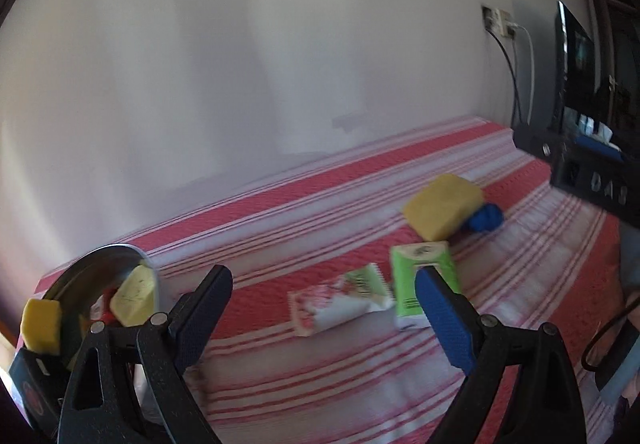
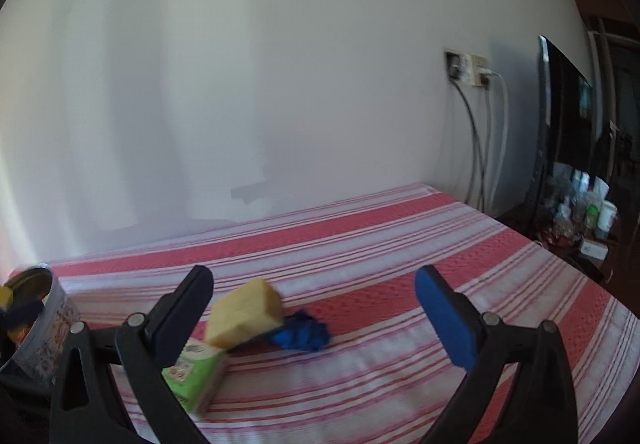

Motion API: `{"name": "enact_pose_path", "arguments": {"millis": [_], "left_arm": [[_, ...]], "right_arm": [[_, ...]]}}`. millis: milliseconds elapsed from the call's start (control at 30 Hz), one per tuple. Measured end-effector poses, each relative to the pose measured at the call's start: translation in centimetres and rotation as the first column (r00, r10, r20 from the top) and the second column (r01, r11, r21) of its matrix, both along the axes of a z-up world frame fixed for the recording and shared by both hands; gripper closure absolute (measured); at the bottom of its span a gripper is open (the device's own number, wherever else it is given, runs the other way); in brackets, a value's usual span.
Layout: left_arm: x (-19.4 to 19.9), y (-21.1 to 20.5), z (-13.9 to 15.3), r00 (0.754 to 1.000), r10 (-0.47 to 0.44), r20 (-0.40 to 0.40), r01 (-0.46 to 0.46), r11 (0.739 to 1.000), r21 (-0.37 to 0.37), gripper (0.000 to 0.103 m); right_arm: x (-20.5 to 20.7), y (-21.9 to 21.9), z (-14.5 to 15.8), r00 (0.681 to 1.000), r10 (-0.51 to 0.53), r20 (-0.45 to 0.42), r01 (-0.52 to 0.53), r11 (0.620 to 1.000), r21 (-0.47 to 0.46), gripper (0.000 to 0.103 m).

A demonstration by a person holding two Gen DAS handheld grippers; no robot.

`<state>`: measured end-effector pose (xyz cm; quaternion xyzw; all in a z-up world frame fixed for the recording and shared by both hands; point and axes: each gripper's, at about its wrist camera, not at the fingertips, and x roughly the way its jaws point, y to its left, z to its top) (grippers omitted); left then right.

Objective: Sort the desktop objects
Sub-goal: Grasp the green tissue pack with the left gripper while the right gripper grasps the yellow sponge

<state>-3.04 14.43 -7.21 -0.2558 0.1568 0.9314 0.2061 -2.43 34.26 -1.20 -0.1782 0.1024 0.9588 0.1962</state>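
Observation:
A yellow sponge (image 1: 442,205) lies on the red-striped cloth (image 1: 280,203) with a crumpled blue wrapper (image 1: 486,217) beside it. A green tissue pack (image 1: 420,284) and a white-and-pink snack packet (image 1: 340,298) lie nearer. My left gripper (image 1: 324,314) is open and empty above the cloth, short of the packet. A metal tin (image 1: 104,268) at the left holds yellow sponges (image 1: 134,296). In the right wrist view my right gripper (image 2: 314,314) is open and empty around the yellow sponge (image 2: 244,314), the blue wrapper (image 2: 302,334) and the green pack (image 2: 196,372).
A black device (image 1: 588,167) stands at the cloth's right end. A dark monitor (image 2: 560,123), wall socket (image 2: 468,69) with cables, and cluttered bottles (image 2: 584,203) are at the right. The tin also shows at the left of the right wrist view (image 2: 40,324). A white wall is behind.

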Motion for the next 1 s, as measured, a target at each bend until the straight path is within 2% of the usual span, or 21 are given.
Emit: {"name": "enact_pose_path", "arguments": {"millis": [167, 233, 367, 400, 500, 533, 567, 633, 700, 733, 767, 867, 1000], "left_arm": [[0.4, 4.5, -1.2, 0.998, -0.065, -0.004, 0.064, 0.994, -0.091, 0.009], [-0.2, 5.6, -1.7, 0.996, -0.080, 0.023, 0.083, 0.990, -0.112, 0.009], [-2.1, 7.0, -3.1, 0.994, -0.047, 0.097, 0.061, 0.987, -0.147, 0.009], [-2.7, 7.2, -3.4, 0.988, -0.055, 0.147, 0.076, 0.987, -0.139, 0.009], [-3.7, 7.2, -3.9, 0.973, -0.052, 0.225, 0.080, 0.990, -0.116, 0.013], [-3.9, 7.2, -4.0, 0.968, -0.053, 0.245, 0.083, 0.990, -0.116, 0.019], [-4.0, 7.1, -4.0, 0.961, -0.068, 0.266, 0.093, 0.992, -0.085, 0.025], [-3.8, 7.0, -4.1, 0.954, -0.086, 0.288, 0.108, 0.992, -0.063, 0.030], [-3.7, 6.7, -4.1, 0.943, -0.112, 0.312, 0.127, 0.991, -0.029, 0.040], [-3.6, 6.3, -4.1, 0.936, -0.128, 0.327, 0.136, 0.991, -0.004, 0.052], [-3.5, 6.2, -4.1, 0.929, -0.141, 0.342, 0.143, 0.990, 0.020, 0.051], [-2.9, 5.8, -3.7, 0.936, -0.148, 0.321, 0.137, 0.989, 0.055, 0.051], [-2.7, 3.6, -0.8, 0.950, -0.148, 0.275, 0.111, 0.983, 0.147, 0.051]], "right_arm": [[0.4, 3.0, -0.2, 0.999, -0.046, -0.006, 0.045, 0.993, -0.106, 0.001], [0.8, 3.6, -0.2, 0.998, -0.057, -0.015, 0.054, 0.991, -0.122, 0.001], [1.4, 4.0, 0.0, 0.997, -0.075, -0.034, 0.070, 0.989, -0.129, 0.001], [1.5, 4.2, 0.0, 0.996, -0.078, -0.038, 0.072, 0.988, -0.135, 0.001], [1.4, 4.6, -0.1, 0.996, -0.079, -0.036, 0.073, 0.985, -0.158, 0.001], [1.4, 4.8, -0.2, 0.996, -0.078, -0.034, 0.072, 0.984, -0.166, 0.001], [1.4, 4.9, -0.2, 0.996, -0.077, -0.034, 0.070, 0.983, -0.172, 0.001], [1.4, 5.0, -0.3, 0.996, -0.080, -0.032, 0.073, 0.982, -0.176, 0.001], [1.5, 5.1, -0.3, 0.996, -0.083, -0.034, 0.076, 0.982, -0.175, 0.001], [1.5, 5.1, -0.3, 0.996, -0.084, -0.033, 0.077, 0.982, -0.174, 0.001], [1.5, 5.1, -0.3, 0.996, -0.084, -0.030, 0.078, 0.982, -0.174, 0.001], [1.3, 5.2, -0.5, 0.997, -0.080, -0.020, 0.075, 0.981, -0.181, 0.001], [1.2, 5.5, -0.8, 0.997, -0.075, -0.018, 0.070, 0.979, -0.192, 0.001]]}}
